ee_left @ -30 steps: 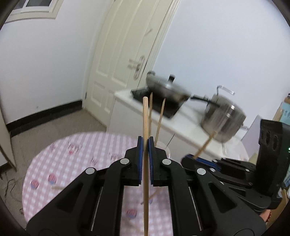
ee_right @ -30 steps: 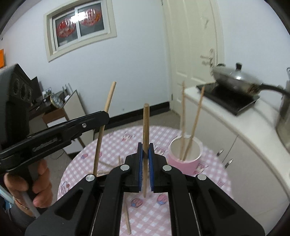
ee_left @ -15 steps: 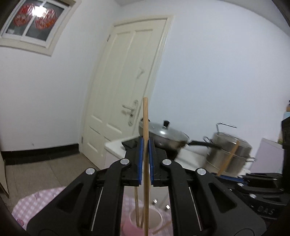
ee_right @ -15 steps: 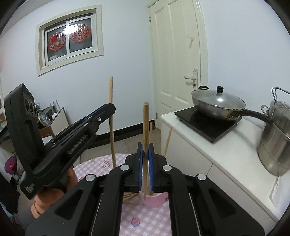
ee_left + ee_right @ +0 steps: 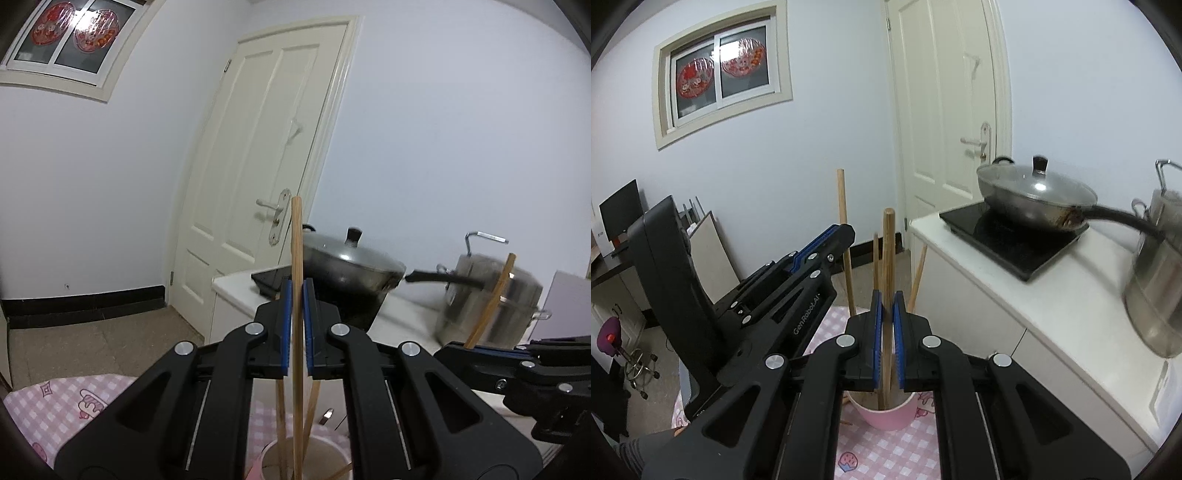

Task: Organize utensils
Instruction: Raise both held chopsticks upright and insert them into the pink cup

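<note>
I hold 1 wooden chopstick upright in each tool above the pink cup (image 5: 886,415) on the pink checked tablecloth (image 5: 886,454). The left gripper (image 5: 296,328) is clamped on its chopstick (image 5: 296,258), whose lower end dips into the cup mouth beside 2 sticks already standing there. The right gripper (image 5: 886,339) pinches its chopstick (image 5: 887,251) the same way, tip inside the rim.

To finish well, I judge each stick should be kept vertical, lowered until it nears the bottom, then released 1 at a time so neither snags the other.

The sticks are slim, round, pale wood; the cup looks smooth, with a plain round rim; the blue pads (image 5: 283,325) are ribbed.
</note>
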The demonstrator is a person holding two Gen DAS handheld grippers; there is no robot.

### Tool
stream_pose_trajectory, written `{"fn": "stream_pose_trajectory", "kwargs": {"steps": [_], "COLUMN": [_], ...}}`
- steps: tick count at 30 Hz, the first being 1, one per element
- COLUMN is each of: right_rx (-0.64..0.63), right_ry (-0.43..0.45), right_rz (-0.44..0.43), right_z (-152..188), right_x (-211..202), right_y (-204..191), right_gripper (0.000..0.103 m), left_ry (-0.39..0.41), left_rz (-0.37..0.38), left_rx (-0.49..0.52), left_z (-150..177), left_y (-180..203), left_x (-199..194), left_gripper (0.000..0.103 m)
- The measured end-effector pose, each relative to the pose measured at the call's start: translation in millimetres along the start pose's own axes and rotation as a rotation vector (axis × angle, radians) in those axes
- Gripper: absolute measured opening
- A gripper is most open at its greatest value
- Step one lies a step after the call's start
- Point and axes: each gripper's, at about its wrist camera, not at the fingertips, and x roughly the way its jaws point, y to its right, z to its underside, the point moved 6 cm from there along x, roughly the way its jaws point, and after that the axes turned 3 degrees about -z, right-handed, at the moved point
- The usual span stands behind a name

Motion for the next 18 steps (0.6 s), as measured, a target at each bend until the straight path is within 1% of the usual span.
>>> {"fn": "stream_pose_trajectory", "kwargs": {"steps": [7,13,18], "right_rx": [0.02,0.017,0.021], "right_ry": [-0.034,-0.046,-0.059], "right_rz": [0.002,0.036,0.047], "right_z": [22.1,38.6,47.5], "right_x": [11.2,18.6,21.9], "right_y": [3.8,4.3,3.0], "right_gripper": [0.005,0.005,0.005], "left_ry": [-0.02,-0.023,-0.053], "left_rz": [0.001,-0.013,-0.014], "left_rx": [0.041,0.052,0.069], "left_z": [23.0,29.3,36.3], "left_y": [-2.7,-4.8,-5.3], "left_x": [-3.4,-10.7,-13.4], "left_gripper": [0.006,0.006,0.007]}}
